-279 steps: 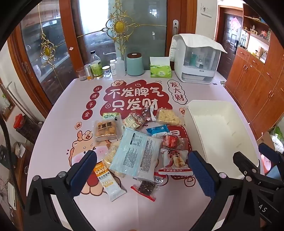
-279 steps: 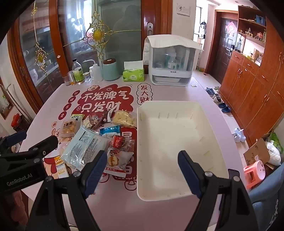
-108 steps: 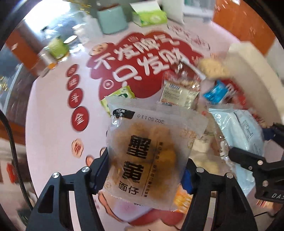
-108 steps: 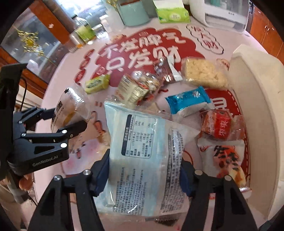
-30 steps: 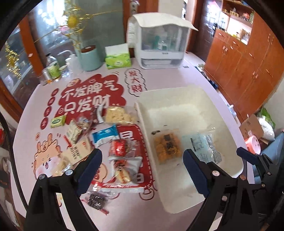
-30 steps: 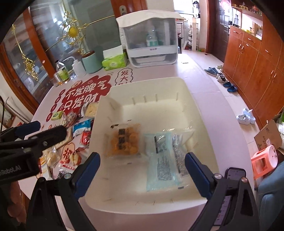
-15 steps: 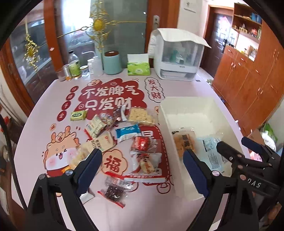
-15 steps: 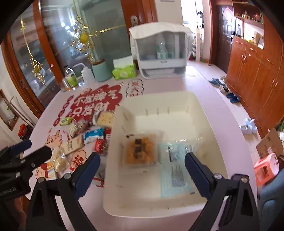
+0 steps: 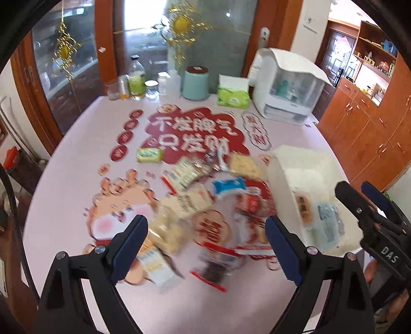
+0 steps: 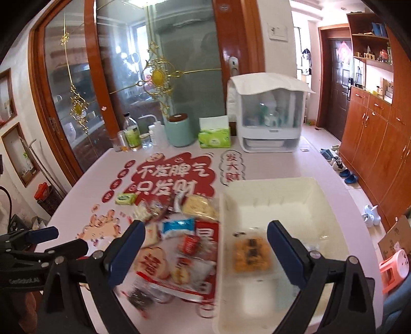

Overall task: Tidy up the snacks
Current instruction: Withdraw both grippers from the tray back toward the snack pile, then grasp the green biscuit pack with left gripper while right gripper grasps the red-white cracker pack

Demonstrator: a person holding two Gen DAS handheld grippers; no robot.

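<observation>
Snacks in crinkly plastic wrappers lie blurred ahead of our left claw, its jaws apart and empty, beside the white rectangular bin holding an orange packet between our right claw's parted jaws.

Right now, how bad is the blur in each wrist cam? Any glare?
Left wrist: snack pile is motion-smeared, labels unreadable; far bottles sharper; window blown out. Right wrist: bin and its orange packet are smeared; back wall crisp; glass door shows reflections. Both have fisheye bending at edges.
</observation>
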